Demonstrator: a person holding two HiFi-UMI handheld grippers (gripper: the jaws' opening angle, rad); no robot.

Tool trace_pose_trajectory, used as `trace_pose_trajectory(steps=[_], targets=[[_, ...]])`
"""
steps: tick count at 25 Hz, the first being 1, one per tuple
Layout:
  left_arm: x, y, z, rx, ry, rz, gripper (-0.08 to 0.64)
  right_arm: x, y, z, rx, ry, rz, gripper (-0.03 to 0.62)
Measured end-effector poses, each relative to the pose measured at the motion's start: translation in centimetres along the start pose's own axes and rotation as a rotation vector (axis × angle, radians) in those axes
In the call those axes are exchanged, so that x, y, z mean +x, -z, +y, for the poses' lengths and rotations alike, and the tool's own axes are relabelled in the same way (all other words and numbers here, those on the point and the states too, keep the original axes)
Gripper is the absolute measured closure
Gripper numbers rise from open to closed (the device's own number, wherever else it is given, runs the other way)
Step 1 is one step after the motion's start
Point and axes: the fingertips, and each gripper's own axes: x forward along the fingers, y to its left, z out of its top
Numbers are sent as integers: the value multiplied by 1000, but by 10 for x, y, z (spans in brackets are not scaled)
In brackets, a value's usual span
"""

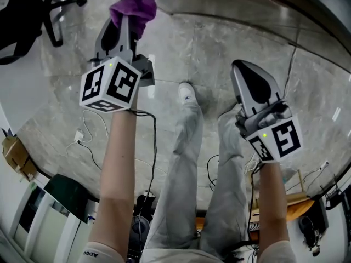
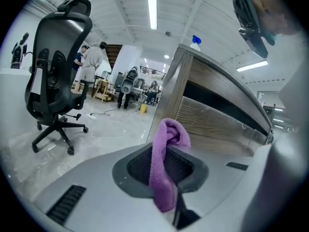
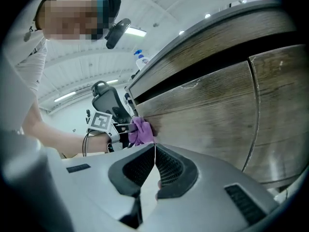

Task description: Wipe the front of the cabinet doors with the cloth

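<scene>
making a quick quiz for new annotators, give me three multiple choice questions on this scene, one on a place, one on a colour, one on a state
1. Where is the cloth?
A. in neither gripper
B. in the left gripper
C. in the right gripper

2. What colour is the cloth?
A. purple
B. white
C. green

3. How do the jaws of the right gripper stand?
A. wide apart
B. shut on the cloth
C. shut with nothing between them

Answers:
1. B: the left gripper view shows the cloth pinched in those jaws.
2. A: it is purple in every view.
3. C: the right gripper view shows the jaw tips meeting with nothing held.
</scene>
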Motion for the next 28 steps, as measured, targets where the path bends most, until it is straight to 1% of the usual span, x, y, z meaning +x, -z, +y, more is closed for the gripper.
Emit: trace_pose_trajectory(steps=[3,7,10,13,18,21,25,28], targets=[[-8,4,-4,8,-15,-1,502,-5,3,-1,-11,-6,6,563],[-24,21,-37,57,13,29,502,-25,7,-9,7,4,2,563],[-28,42,-74,50,55,65,502,-42,10,-21,13,10,6,563],[-22,69,-119,45,106,109,502,-63,15,-36,28,24,9,563],[-1,108,-206,50,232,165,502,-96,26,-64,84,44,5,563],[13,125,-250,39,292,192,502,-110,31,-78,101,49,5,563],[28,140,-292,63,346,222,502,-126,38,-96,128,74,-1,563],[37,147,-307,55,347,236,502,-131,42,-102,91,67,25,563]])
